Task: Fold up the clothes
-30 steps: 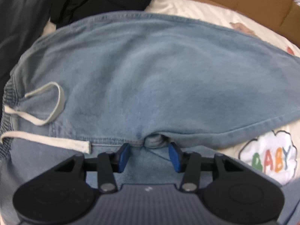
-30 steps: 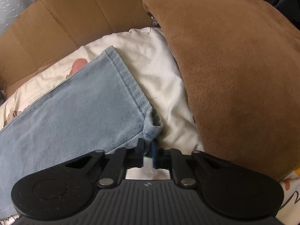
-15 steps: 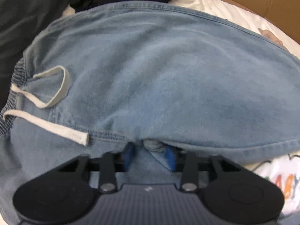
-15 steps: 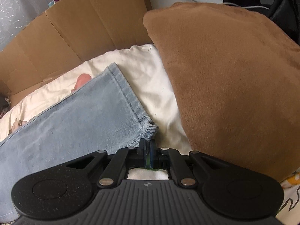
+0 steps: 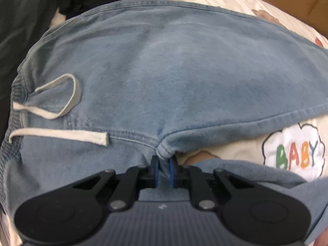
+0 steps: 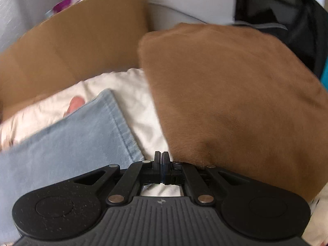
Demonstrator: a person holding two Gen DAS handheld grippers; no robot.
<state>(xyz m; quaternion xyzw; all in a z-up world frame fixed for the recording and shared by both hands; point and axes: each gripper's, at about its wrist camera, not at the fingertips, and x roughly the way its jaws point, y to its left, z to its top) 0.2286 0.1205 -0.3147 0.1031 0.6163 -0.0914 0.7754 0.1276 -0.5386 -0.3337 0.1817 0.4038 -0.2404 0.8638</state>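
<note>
Left gripper [image 5: 163,165] has just closed onto the crotch seam of the jeans [image 5: 174,71] flat on the sheet [image 6: 141,110]. Right gripper [image 6: 162,160] fully together, hem no longer visibly pinched; check before folding.

Each gripper was black plastic. The left gripper [image 5: 163,169] had a ribbed dark grey body with a small pale mark at its front edge, flanked by two round black housings with recessed discs. Angled link arms ran forward, each pinned by a silver screw, to two narrow fingers faced with blue pads [image 5: 156,172]. The right gripper [image 6: 162,161] had the same build: ribbed body, round housings speckled with pale dust, silver screws on the links, and black fingers [image 6: 157,160].
</note>
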